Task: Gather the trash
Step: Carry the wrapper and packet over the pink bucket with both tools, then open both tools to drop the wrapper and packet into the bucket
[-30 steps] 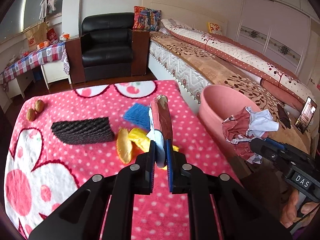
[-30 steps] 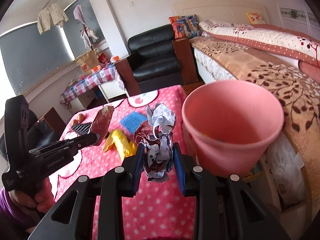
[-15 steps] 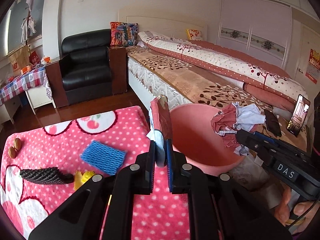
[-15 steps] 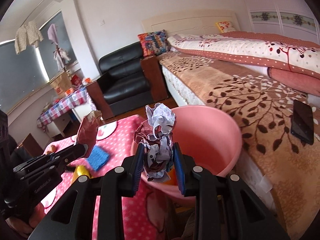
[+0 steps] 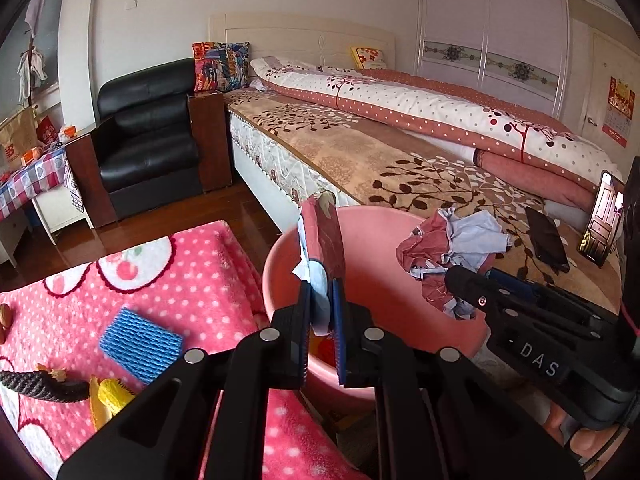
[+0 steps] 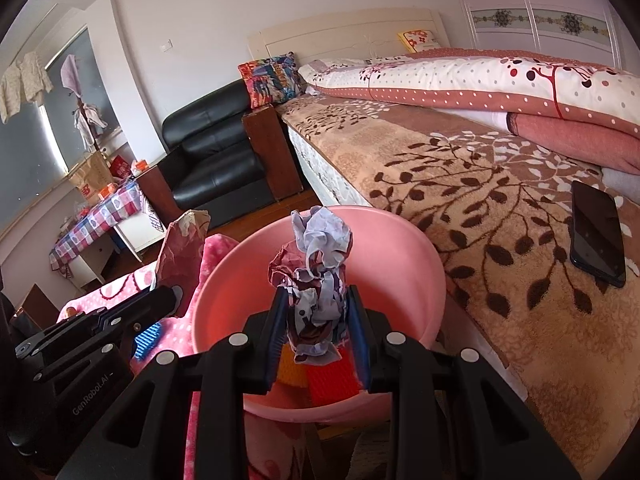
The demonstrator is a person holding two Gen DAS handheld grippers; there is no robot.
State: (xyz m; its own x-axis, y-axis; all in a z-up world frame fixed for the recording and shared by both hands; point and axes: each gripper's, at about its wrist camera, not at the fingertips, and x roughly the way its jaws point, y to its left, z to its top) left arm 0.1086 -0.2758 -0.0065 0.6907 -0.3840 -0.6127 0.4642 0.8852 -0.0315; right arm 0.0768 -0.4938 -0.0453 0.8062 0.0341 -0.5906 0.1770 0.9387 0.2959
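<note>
My left gripper (image 5: 321, 312) is shut on a flat red paper wrapper (image 5: 322, 240) and holds it upright over the near rim of the pink bucket (image 5: 280, 264). My right gripper (image 6: 318, 326) is shut on a crumpled red and white paper ball (image 6: 318, 280) and holds it above the open pink bucket (image 6: 400, 248). Orange and red trash (image 6: 328, 376) lies at the bucket's bottom. The paper ball (image 5: 452, 252) and right gripper show at the right of the left wrist view. The left gripper with the wrapper (image 6: 180, 256) shows at the left of the right wrist view.
A pink dotted table cover (image 5: 172, 280) holds a blue mesh pad (image 5: 140, 344), a black mesh piece (image 5: 36, 384) and a yellow wrapper (image 5: 108, 396). A bed (image 6: 460, 184) with a phone (image 6: 598, 236) lies right of the bucket. A black armchair (image 5: 148, 136) stands behind.
Both grippers have moved from over the table toward the bucket, each still holding its trash. The paper ball and the wrapper now hang above the bucket's opening.
</note>
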